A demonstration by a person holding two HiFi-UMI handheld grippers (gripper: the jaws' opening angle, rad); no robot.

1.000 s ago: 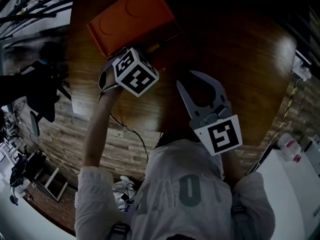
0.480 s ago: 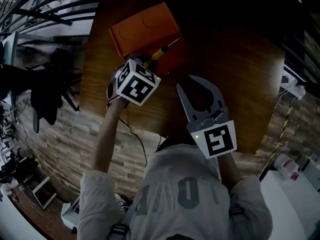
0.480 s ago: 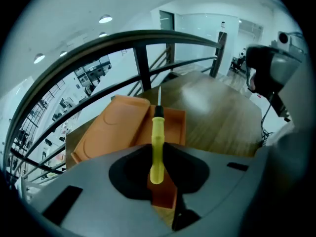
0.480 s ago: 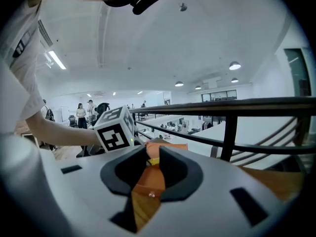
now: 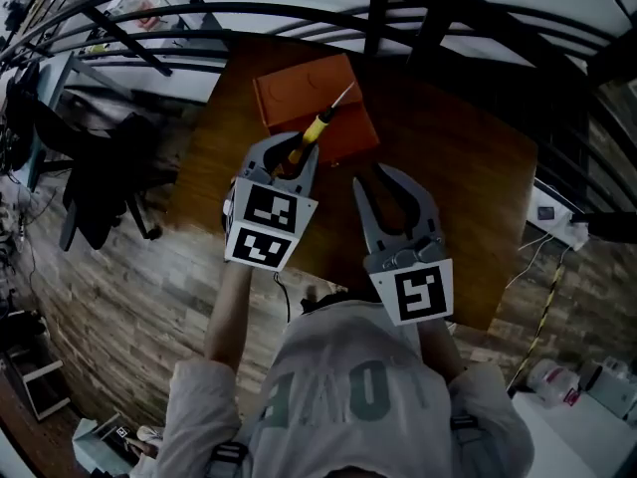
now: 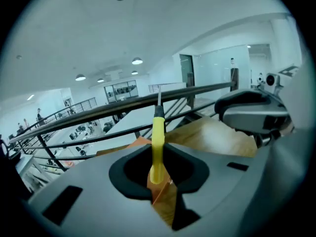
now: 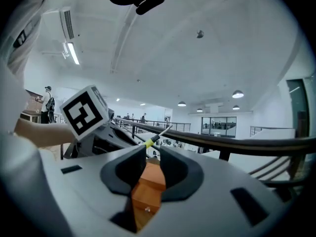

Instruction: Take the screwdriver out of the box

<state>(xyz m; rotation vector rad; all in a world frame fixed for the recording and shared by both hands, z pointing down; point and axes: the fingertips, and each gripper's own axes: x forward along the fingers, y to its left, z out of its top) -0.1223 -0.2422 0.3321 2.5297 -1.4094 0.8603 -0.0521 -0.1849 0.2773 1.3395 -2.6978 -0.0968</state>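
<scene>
Screwdriver (image 5: 317,127) clenched in left claw (image 5: 293,151), which partly hides the box (image 5: 297,93); right claw (image 5: 371,175) released.

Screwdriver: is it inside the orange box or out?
Out. The left gripper holds the screwdriver by its yellow handle, above the orange box.

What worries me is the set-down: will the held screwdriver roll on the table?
Probably: the screwdriver has a round-looking handle, so it may roll on the smooth table. It seems stiff and light: the left gripper holds it by the handle alone.
</scene>
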